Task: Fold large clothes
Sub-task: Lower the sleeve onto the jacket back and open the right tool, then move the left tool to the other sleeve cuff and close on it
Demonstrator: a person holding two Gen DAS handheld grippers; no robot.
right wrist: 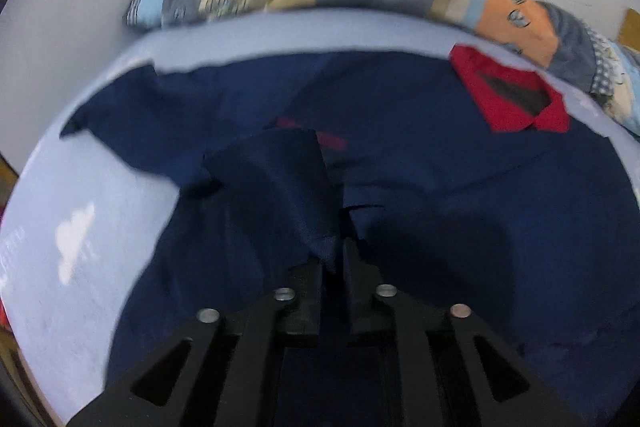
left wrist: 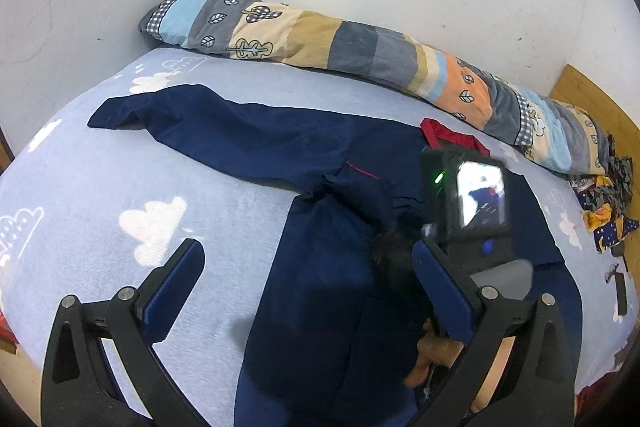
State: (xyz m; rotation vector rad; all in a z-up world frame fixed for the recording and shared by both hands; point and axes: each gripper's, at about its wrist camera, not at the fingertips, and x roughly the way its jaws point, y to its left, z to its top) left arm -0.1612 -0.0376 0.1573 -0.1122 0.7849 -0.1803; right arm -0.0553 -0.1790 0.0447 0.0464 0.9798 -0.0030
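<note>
Navy jacket (left wrist: 320, 155), red collar, flat on bed

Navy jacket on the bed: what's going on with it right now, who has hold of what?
A person is folding a navy jacket with a red collar, spread on a light blue bed sheet. The right gripper has a fold of the jacket's fabric between its nearly closed fingers, over the middle of the garment. The left gripper hangs wide open above the jacket, holding nothing. One sleeve lies stretched out toward the wall, not folded in. A patchwork quilt lies rolled along the wall.
</note>
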